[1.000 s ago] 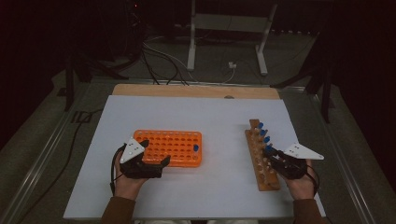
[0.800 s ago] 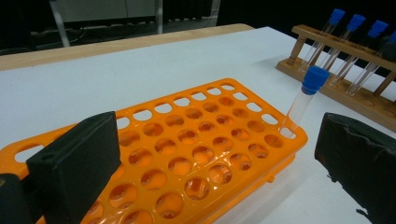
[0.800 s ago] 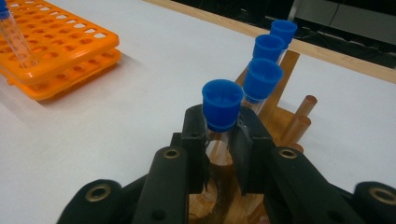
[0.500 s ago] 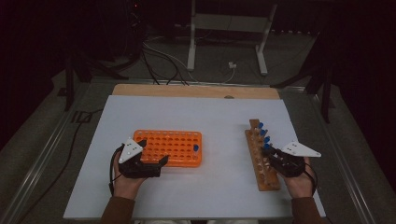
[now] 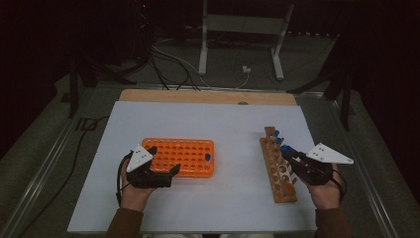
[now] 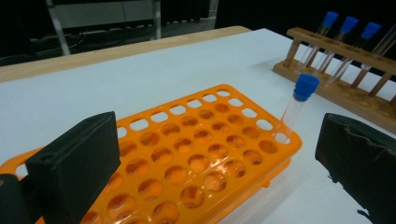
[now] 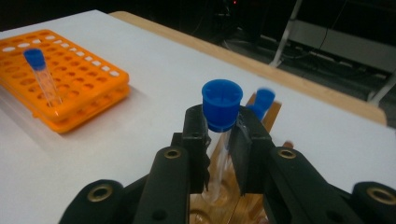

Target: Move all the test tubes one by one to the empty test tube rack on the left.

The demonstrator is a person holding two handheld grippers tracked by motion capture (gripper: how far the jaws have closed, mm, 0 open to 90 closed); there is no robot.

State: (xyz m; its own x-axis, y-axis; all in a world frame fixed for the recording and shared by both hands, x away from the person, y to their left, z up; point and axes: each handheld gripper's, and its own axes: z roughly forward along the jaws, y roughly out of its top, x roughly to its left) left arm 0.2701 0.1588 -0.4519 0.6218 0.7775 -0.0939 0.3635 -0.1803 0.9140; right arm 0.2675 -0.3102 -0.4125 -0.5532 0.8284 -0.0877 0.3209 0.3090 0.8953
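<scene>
So the right gripper (image 7: 223,140) has its two black jaws pinched on a clear plastic test tube with a blue cap (image 7: 221,109), grabbing it just under the cap. In the right gripper view the tube stands pretty much upright between the pads, with its lower end down over the long wooden test tube rack (image 7: 243,205). I can't tell whether the bottom of the tube is still inside a hole or clear of it. From the high view that same gripper (image 5: 291,156) sits on the right side of the white table sheet (image 5: 233,124), right over the middle of the wooden rack (image 5: 278,171), and the capped tube (image 5: 286,148) pokes up at the jaw tips.

Behind it, a couple more blue-capped tubes (image 5: 275,134) sit in the far end of the wooden rack; the near holes look empty.

The left gripper (image 5: 166,161) is spread wide, not holding anything, jaws on either side of the near-left corner of the flat orange plastic tube tray with rows of round holes (image 5: 185,156). In the left gripper view the tray (image 6: 196,158) has just one blue-capped tube (image 6: 299,105) in it, standing in a hole at the far right edge, leaning a bit. The other holes I can see are empty.
</scene>
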